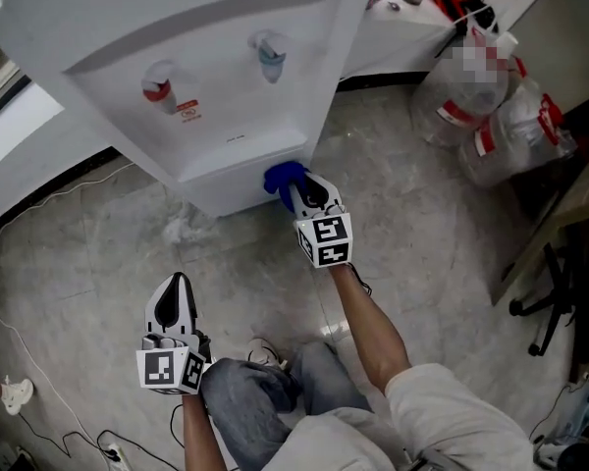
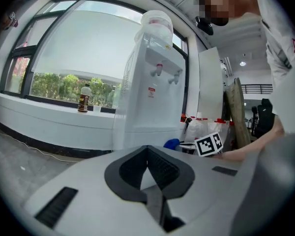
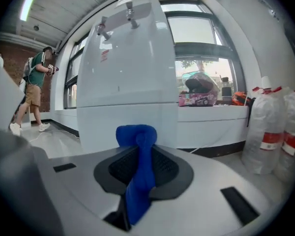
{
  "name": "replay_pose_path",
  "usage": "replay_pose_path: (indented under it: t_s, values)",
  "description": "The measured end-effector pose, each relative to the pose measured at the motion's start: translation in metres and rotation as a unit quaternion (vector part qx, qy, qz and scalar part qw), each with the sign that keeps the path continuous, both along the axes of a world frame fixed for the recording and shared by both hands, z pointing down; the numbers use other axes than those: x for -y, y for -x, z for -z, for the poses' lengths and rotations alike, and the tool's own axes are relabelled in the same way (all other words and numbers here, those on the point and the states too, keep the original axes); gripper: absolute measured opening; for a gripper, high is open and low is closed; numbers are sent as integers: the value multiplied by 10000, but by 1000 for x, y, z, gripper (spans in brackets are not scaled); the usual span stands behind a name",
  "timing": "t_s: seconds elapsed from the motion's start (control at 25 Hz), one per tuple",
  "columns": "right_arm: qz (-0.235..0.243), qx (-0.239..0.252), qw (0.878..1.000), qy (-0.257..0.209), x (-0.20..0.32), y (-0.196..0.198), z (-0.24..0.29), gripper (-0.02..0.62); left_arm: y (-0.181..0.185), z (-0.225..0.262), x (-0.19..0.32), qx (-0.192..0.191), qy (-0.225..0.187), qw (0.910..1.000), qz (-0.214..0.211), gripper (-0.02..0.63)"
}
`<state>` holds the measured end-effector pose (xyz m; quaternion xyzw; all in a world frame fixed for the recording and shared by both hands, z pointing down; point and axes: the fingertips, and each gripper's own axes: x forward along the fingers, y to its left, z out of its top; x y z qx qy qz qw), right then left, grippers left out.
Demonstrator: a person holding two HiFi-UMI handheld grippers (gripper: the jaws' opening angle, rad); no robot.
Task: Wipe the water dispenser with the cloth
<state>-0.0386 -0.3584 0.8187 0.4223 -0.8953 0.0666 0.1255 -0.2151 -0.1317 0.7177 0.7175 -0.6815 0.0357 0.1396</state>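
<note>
The right gripper (image 1: 298, 190) pinches the cloth (image 1: 282, 177), which looks soft and floppy, by its bunched middle at the dispenser's (image 1: 206, 86) bottom corner. The left gripper (image 1: 176, 294) is closed on nothing.

the head view looks steeply down from above the person onto the floor (image 1: 422, 214) and the front of the water dispenser (image 1: 216, 77). the left gripper view sits low and farther back, facing that front. the right gripper view sits low, close by its lower corner, tilted upward. all three share the water dispenser.
</note>
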Motion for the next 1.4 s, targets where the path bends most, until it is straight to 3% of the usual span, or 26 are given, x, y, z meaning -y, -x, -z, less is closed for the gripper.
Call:
replay_pose_path:
  t_s: [0.24,0.56,0.68,0.88,1.16,1.4]
  values:
    - [-475,-252,9985,-100,25,-65,1,77,-7,-4,10,-62,34,9999,-102,12]
    - [-323,-324,9989,26,-15,-63,-14,77,-11,0,10,-83,16,9999,-146,12]
    - [-94,-181,9993,298,-52,-35,-34,77,-5,4,-1,-68,-2,10000,-25,12]
    - [513,190,9968,586,-96,46,-47,77,2,8,-18,-93,-80,9998,167,12]
    - [1656,414,9827,718,-148,170,-56,77,34,12,-60,-106,-162,9963,840,12]
    - [2033,317,9770,558,-152,216,-61,77,47,12,-79,-140,-205,9942,1043,12]
